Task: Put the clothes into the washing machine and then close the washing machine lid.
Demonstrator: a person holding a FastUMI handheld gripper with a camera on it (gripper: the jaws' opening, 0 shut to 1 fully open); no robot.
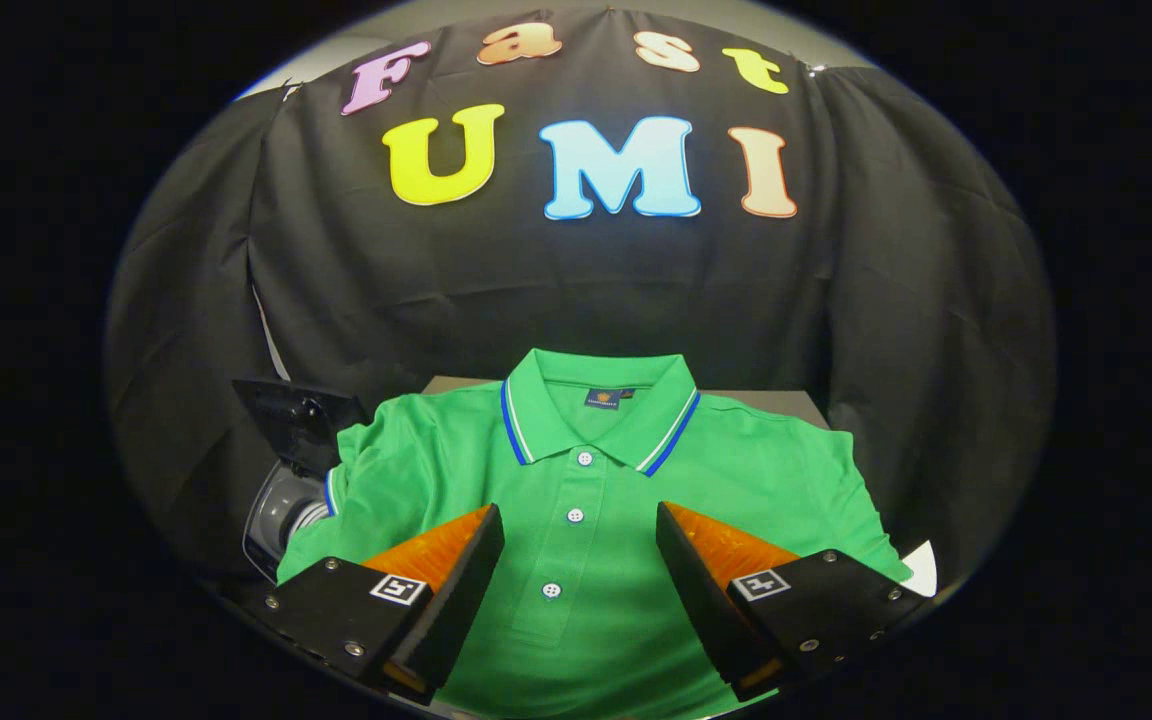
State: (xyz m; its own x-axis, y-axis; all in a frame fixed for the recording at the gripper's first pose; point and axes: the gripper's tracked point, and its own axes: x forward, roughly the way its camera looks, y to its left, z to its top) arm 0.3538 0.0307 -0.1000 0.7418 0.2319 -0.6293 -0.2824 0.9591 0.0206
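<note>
Clothes: one green polo shirt (586, 500), lying flat and face up on the surface (776, 402), collar (596, 405) pointing away from me toward the booth wall, button placket (566, 545) running straight back between my fingers. Collar is trimmed with blue and white stripes; three buttons are showing; both short sleeves are spreading out to the sides.

Handling, as I am judging it: light, soft knit, wholly limp, not fragile and not slippery. It will be sagging and trailing as soon as it leaves the surface, so a single flat layer pinched at an edge will be dragging the rest behind. I am favouring a bunched fold near the chest, around the placket, or the thicker collar, where the doubled cloth is giving the pads more to bite.

Tool (581, 545): I am holding it over the lower half of the shirt, fingers standing wide apart, one either side of the placket, gripping nothing.

Washing machine (286, 480): sitting just beside the shirt's sleeve on my left, lid (296, 418) standing raised, drum opening partly showing under it; the sleeve is overlapping its edge from this angle.
</note>
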